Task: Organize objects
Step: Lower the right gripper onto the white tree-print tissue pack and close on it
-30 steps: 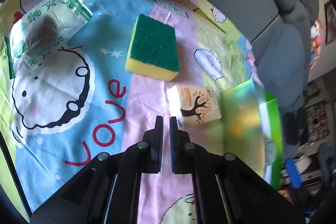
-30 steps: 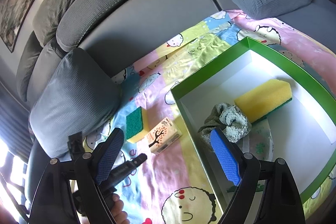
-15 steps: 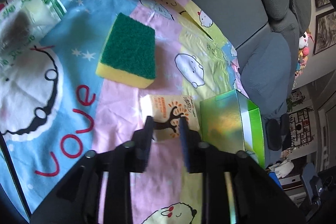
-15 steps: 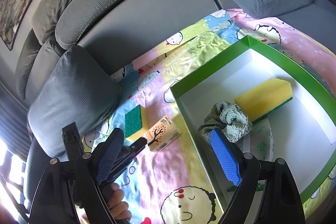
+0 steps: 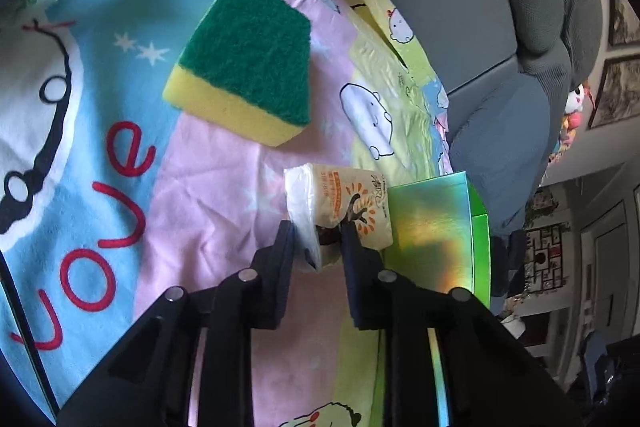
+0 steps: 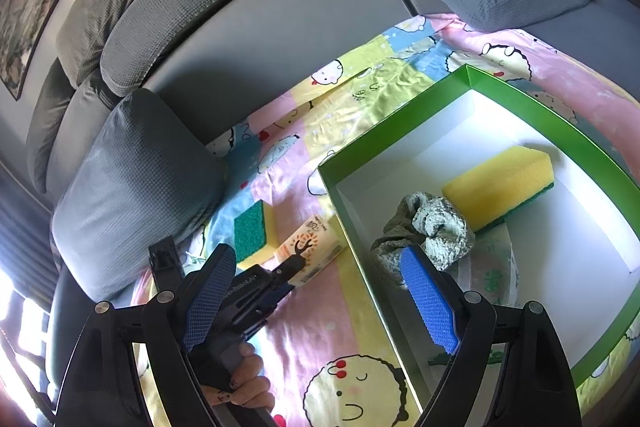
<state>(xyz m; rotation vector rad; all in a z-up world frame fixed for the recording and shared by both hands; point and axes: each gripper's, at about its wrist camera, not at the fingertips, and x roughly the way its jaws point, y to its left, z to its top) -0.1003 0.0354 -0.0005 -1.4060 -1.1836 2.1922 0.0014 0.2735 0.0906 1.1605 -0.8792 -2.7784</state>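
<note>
Right gripper [image 6: 320,297] in foreground, blue pads wide apart, nothing between. Green box [image 6: 404,123] on cartoon sheet [image 6: 340,339]; inside lie yellow sponge [image 6: 498,183], grey cloth [image 6: 432,227], white packet [image 6: 494,271]. Outside box: green-topped sponge [image 6: 250,233], tissue pack [image 6: 312,247] with left gripper [image 6: 294,263] closing on its end. Hand [image 6: 244,383] below on handle.

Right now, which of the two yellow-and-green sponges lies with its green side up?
The yellow-and-green sponge on the cartoon blanket, beside the tissue pack, shows its green face. The yellow-and-green sponge inside the green box lies yellow side up.
</note>
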